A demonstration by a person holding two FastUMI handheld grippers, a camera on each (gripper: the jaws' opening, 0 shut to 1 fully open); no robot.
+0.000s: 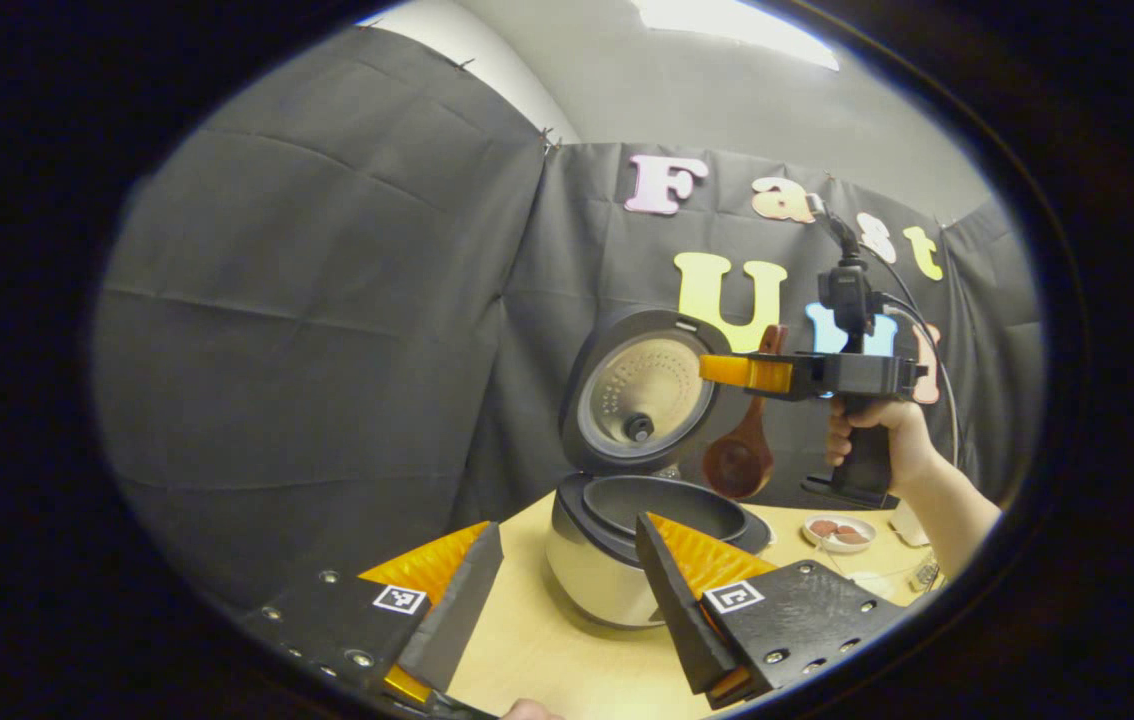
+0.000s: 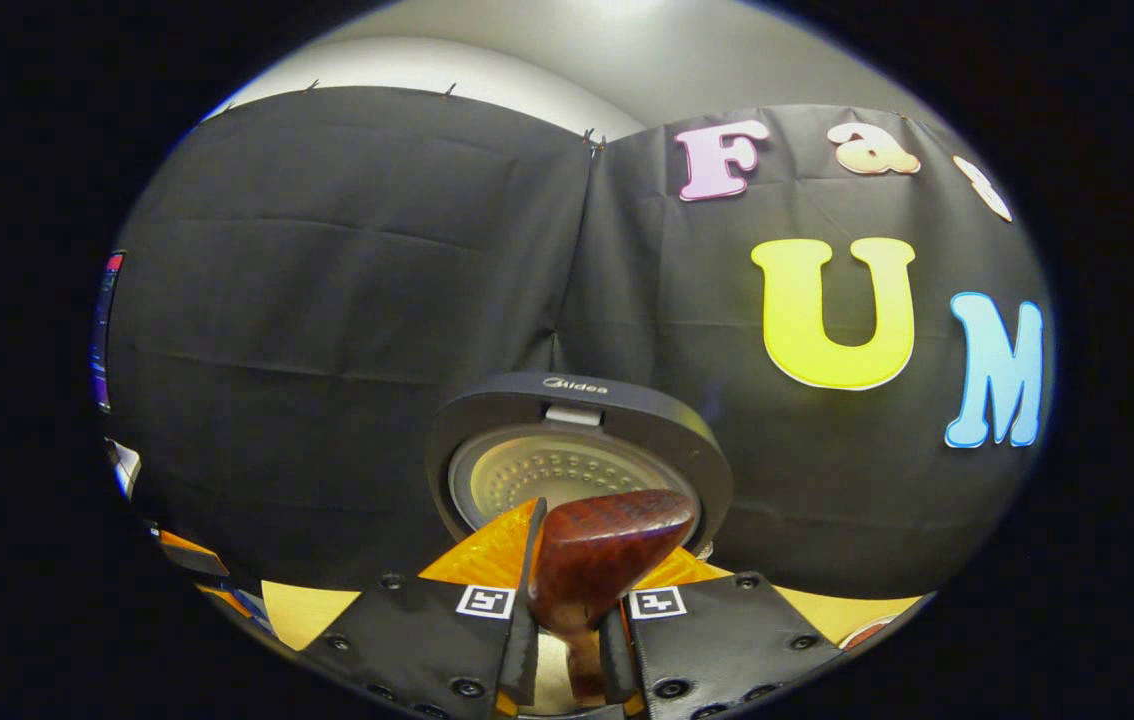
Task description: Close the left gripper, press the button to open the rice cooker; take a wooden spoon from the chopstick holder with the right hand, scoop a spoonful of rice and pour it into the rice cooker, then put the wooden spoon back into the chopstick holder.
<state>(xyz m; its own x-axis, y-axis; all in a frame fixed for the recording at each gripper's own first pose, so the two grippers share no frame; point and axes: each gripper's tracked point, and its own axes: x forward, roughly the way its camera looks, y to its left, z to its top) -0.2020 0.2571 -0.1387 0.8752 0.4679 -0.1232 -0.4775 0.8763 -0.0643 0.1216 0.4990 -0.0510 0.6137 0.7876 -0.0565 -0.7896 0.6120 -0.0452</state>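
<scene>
At five o'clock of the left gripper view, left gripper (image 1: 567, 590) spread, holding nothing; beyond it silver round rice cooker (image 1: 607, 570) with lid up on pale wooden table (image 1: 537, 650). At three o'clock, right gripper (image 1: 732, 371) pinching dark brown wooden spoon (image 1: 739, 455), bowl hanging down; small white dish (image 1: 837, 532) near. At six o'clock of the right gripper view, right gripper (image 2: 567, 620) clamped on spoon (image 2: 597, 555) handle: stiff, light, likely smooth; best gripped mid-handle. Raised lid crowds the pour.
</scene>
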